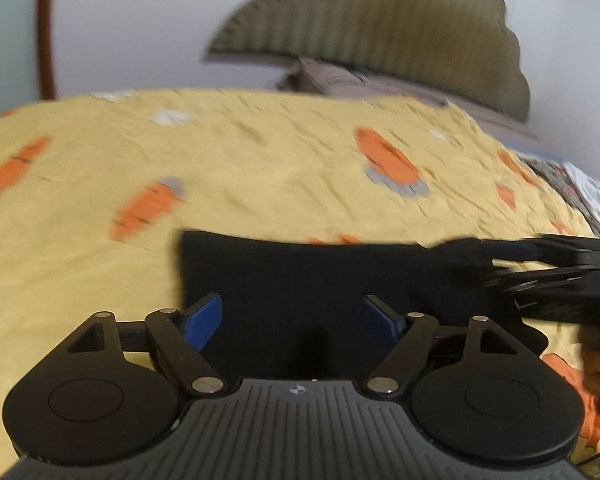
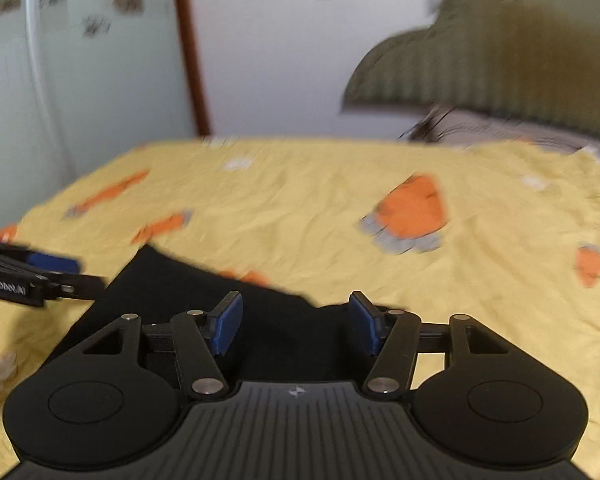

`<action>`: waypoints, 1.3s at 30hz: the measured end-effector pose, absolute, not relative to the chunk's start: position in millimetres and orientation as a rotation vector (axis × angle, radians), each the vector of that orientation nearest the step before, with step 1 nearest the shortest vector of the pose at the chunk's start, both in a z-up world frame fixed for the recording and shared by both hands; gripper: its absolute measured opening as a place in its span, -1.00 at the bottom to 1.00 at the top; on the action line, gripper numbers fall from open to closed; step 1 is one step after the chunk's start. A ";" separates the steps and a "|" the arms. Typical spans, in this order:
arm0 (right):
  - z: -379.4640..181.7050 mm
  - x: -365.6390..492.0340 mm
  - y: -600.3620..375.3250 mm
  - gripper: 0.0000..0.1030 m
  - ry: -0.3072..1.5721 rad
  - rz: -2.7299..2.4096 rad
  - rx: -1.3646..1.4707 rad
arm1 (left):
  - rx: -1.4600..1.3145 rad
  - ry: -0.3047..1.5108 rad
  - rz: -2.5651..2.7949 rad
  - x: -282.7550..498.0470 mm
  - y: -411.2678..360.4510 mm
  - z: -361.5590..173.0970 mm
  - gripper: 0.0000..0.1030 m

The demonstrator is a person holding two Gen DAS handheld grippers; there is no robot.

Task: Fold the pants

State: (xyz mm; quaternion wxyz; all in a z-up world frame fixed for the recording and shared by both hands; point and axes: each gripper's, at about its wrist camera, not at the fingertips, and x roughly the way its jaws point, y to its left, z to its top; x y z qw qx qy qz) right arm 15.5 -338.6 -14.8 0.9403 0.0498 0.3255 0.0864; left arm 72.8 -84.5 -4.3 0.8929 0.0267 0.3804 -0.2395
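pants point(image 1: 300, 280): black, apparently folded flat on yellow bedsheet point(image 1: 260, 160) | left hand-held gripper point(image 1: 296, 320): jaws wide, gripping nothing | right hand-held gripper point(image 2: 296, 322): jaws apart, empty

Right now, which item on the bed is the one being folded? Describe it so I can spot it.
Start from the yellow bedspread with orange carrot prints that covers the bed. At its near edge, just ahead of both grippers, lies a flat black garment, the pants. It is the only plain dark cloth on the bedspread; the olive cushion stands far back against the wall.
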 end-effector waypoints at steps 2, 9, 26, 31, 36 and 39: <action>-38.4 34.9 -339.4 0.12 0.742 0.146 0.090 | 0.080 0.871 -0.452 89.1 -99.1 -34.3 0.49; -13.0 -20.8 -325.7 0.13 0.635 0.149 0.017 | 0.091 0.737 -0.376 41.3 -85.9 -9.3 0.58; -44.8 -81.3 -286.1 0.26 0.658 0.029 0.017 | 0.161 0.781 -0.227 -6.4 -96.4 -40.1 0.94; -38.9 -85.0 -271.3 0.29 0.655 0.013 -0.049 | 0.165 0.766 -0.197 -11.6 -95.6 -40.9 1.00; -48.5 -79.5 -276.6 0.42 0.666 0.018 -0.015 | 0.172 0.756 -0.194 -12.6 -95.4 -44.3 1.00; -48.4 -79.9 -274.7 0.44 0.669 0.012 -0.014 | 0.174 0.748 -0.192 -13.8 -95.8 -44.5 1.00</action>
